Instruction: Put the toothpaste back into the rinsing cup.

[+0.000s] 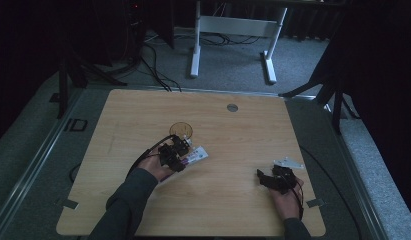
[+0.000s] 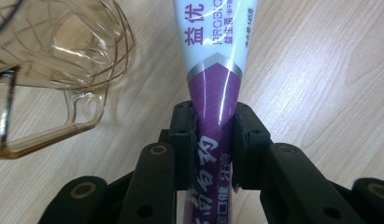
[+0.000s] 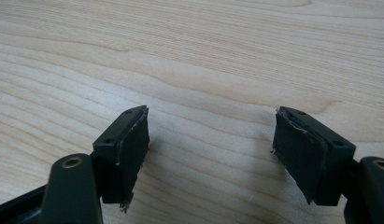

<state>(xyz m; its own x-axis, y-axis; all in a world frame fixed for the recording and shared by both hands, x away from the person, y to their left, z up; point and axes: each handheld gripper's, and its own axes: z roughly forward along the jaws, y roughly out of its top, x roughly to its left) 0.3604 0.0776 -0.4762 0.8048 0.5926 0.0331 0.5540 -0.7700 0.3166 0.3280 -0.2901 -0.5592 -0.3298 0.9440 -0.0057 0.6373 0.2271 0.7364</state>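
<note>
Left gripper [image 2: 213, 140]: jaws narrow, clamped on the tube [image 2: 216, 70] from both sides, pads flat on its purple lower half. Tube's long axis runs straight out along the jaws, away from the camera; white printed half sticks out ahead, purple end runs back between the linkages. Can't tell from the gripper view whether the tube is lifted or lying on the table [image 2: 320, 70].

Just left of the tube in that view: clear amber cup [image 2: 63, 56], tipped toward the camera, handle nearest the jaws. Near the tube, not touching it. In the high view the cup [image 1: 181, 130] sits just beyond the left gripper [image 1: 174, 152], and the tube [image 1: 196, 156] points out to the right of the hand.

Right gripper [image 3: 210, 154]: jaws wide, nothing between them, bare table [image 3: 203, 56] ahead. In the high view the right gripper [image 1: 273, 179] is well apart from tube and cup, near the table's right front.

Read: tube is in hand, cup is the likely target. Key relation – cup opening lies off to one side of the tube axis, so the left hand would need to swing the tube's free end toward the cup mouth. Left hand is the nearer one by far; right is idle.
</note>
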